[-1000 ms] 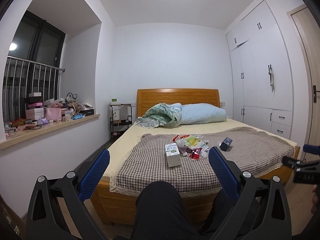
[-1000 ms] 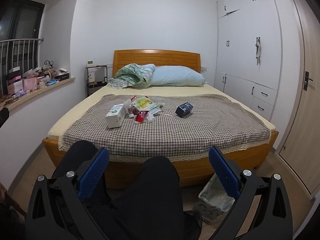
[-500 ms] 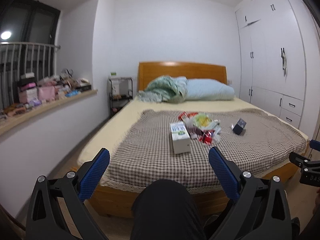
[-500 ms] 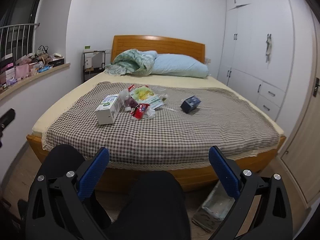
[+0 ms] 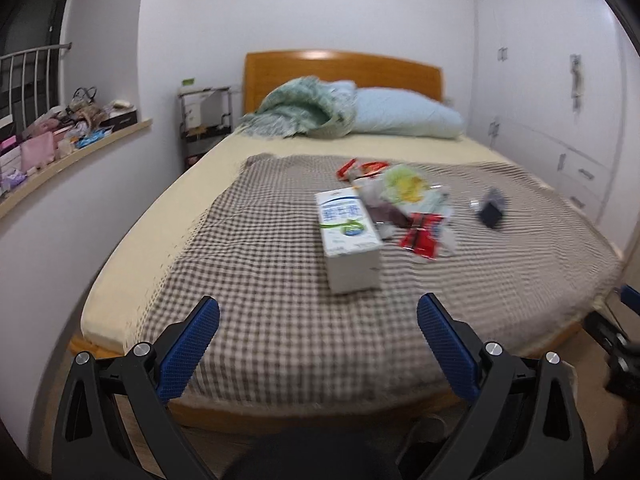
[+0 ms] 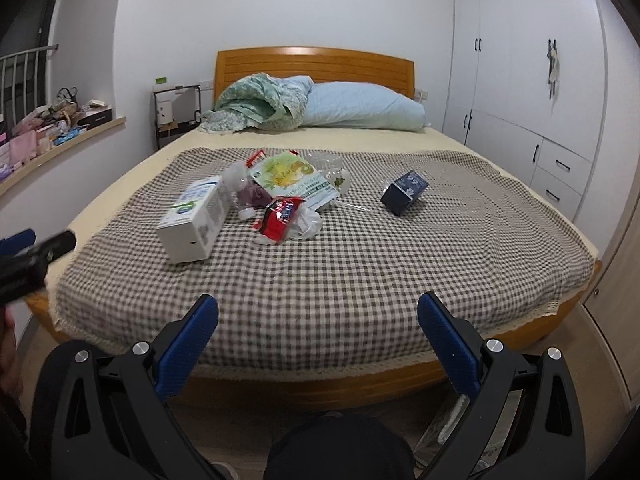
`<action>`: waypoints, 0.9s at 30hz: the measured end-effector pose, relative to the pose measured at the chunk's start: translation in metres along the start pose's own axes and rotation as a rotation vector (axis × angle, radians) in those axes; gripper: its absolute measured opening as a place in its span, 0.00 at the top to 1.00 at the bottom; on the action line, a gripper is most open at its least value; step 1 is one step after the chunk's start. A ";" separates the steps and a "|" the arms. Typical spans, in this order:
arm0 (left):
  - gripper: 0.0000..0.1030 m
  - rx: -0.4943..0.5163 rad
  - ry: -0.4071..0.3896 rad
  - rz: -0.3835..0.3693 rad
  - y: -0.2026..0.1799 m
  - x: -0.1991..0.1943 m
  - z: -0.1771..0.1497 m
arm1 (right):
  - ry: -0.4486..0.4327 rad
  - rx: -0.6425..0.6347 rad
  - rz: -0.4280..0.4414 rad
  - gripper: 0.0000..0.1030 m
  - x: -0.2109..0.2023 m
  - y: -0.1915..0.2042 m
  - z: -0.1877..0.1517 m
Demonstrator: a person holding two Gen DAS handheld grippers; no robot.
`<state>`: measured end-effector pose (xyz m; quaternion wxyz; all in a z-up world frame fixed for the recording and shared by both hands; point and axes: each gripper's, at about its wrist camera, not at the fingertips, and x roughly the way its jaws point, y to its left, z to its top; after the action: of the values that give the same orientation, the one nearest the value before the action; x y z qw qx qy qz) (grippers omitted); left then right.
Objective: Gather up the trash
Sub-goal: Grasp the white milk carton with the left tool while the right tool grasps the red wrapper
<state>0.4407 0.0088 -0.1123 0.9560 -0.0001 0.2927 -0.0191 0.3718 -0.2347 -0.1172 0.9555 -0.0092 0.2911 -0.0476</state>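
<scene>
Lying on its side on the checked blanket [image 6: 360, 264], the white carton [image 6: 192, 220] carries blue and green print too blurred to read; in the left wrist view it sits at 12 o'clock from the left gripper [image 5: 318, 344]. The green-and-yellow packet [image 6: 292, 180] has a dark strip of white lettering along its lower edge, too small to make out, and the dark blue box [image 6: 404, 193] shows pale marks on its top face that cannot be read. The red wrapper [image 6: 280, 214] lies on a white plastic bag [image 6: 306, 226], touching the packet's near edge and just beside the carton.

Compared with a second ago, both cameras have come closer to the bed [image 6: 320, 384]: the blanket now fills the middle of each view and the trash looks larger, while the pieces themselves lie as they did. The left view is smeared with motion.

Both grippers have their blue-padded fingers spread wide with nothing between them; the right gripper [image 6: 318, 344] hangs over the blanket's fringed foot edge. From it, the trash heap is at 11 o'clock and the blue box at 1 o'clock, well apart from the heap. Bare blanket lies between the fingers and the trash. The wardrobe [image 6: 528, 80] stands at 2 o'clock, the cluttered sill [image 6: 60, 132] at 10 o'clock.
</scene>
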 end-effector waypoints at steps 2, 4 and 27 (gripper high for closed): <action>0.07 -0.048 0.052 -0.024 0.006 0.035 0.018 | 0.011 0.015 0.002 0.07 0.018 -0.004 0.004; 0.07 -0.074 0.089 -0.065 0.009 0.064 0.033 | 0.022 0.042 0.014 0.07 0.036 -0.010 0.008; 0.07 -0.050 0.177 -0.211 -0.023 0.238 0.022 | 0.188 0.075 0.314 0.40 0.261 0.012 0.071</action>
<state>0.6493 -0.0227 -0.2274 0.9189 -0.0530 0.3744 -0.1123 0.6276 -0.2487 -0.2041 0.9194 0.0765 0.3750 0.0904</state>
